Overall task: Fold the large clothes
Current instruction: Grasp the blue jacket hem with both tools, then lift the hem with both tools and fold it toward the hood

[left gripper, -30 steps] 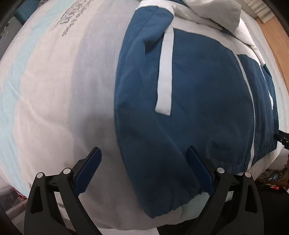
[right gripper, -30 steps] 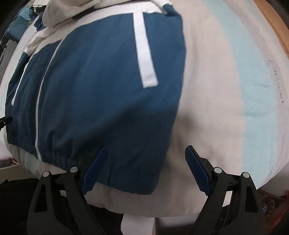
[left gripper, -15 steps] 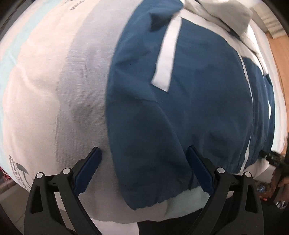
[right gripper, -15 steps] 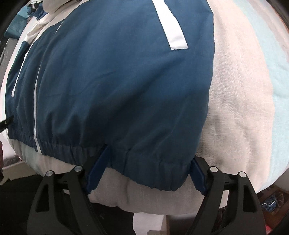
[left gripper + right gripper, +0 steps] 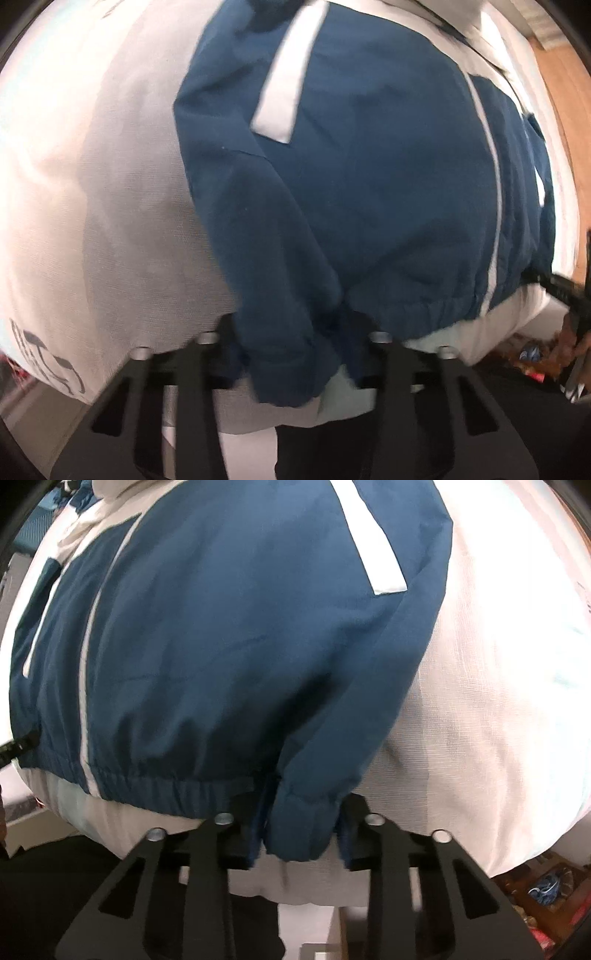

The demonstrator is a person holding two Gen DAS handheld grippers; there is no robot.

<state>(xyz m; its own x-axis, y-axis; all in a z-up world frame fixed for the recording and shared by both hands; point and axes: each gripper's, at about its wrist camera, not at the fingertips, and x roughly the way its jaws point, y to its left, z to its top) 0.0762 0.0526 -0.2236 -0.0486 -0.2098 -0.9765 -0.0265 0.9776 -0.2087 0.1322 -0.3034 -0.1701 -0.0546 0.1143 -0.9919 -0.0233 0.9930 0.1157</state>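
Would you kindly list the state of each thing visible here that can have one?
Blue and white jacket: spread flat on the bed, hem at the near edge.
Left tool: closed on the jacket's left hem corner.
Right tool: closed on the jacket's right hem corner.
Bed cover: spread, lying under the jacket.

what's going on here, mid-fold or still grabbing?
Still grabbing. A blue and white jacket lies spread on a bed. The left gripper has one cuff at the hem between its fingers, and the right gripper has the other cuff between its own. Both sets of jaws look nearly closed on the fabric, though blur and cloth hide the tips. Nothing is lifted or folded over yet.
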